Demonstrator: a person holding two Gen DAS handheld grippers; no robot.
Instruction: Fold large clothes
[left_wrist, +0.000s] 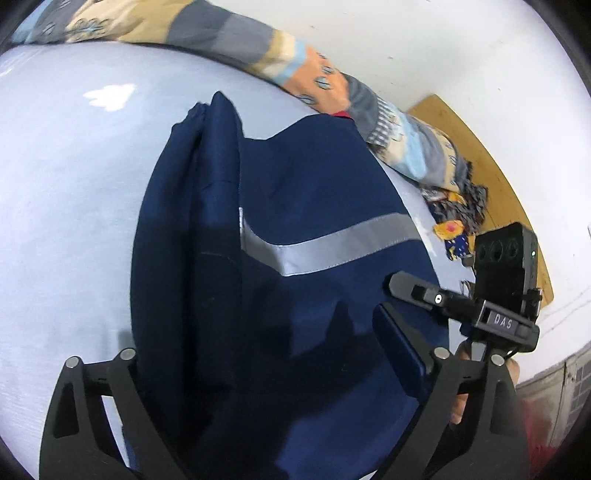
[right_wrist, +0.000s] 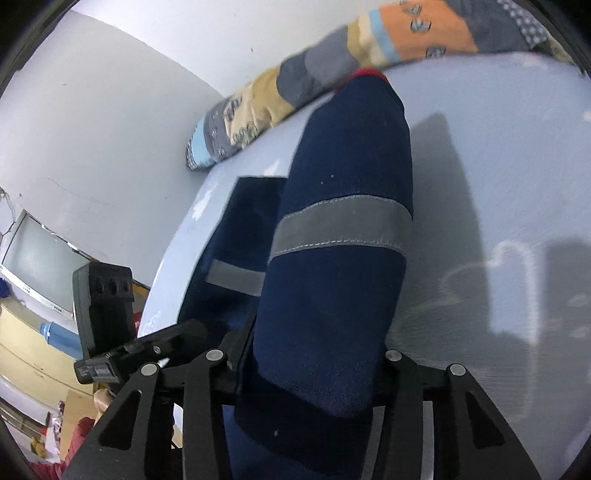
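left wrist view: left gripper (left_wrist: 258, 369) wide over navy garment (left_wrist: 314, 177); right gripper (right_wrist: 306, 365) clamps its sleeve.

So I count one navy blue work garment (left_wrist: 314, 177) with two grey reflective strips (right_wrist: 343, 225), one patchwork patterned quilt (left_wrist: 240, 48), one pale blue bedsheet (left_wrist: 66, 184), and two black two-finger grippers (left_wrist: 258, 373).

We saw a pale blue bed sheet (left_wrist: 66, 192) under plain white walls (left_wrist: 424, 40), a patterned blanket (left_wrist: 236, 48) bunched along the wall, a wooden board (left_wrist: 491, 170), and a window (right_wrist: 37, 258).
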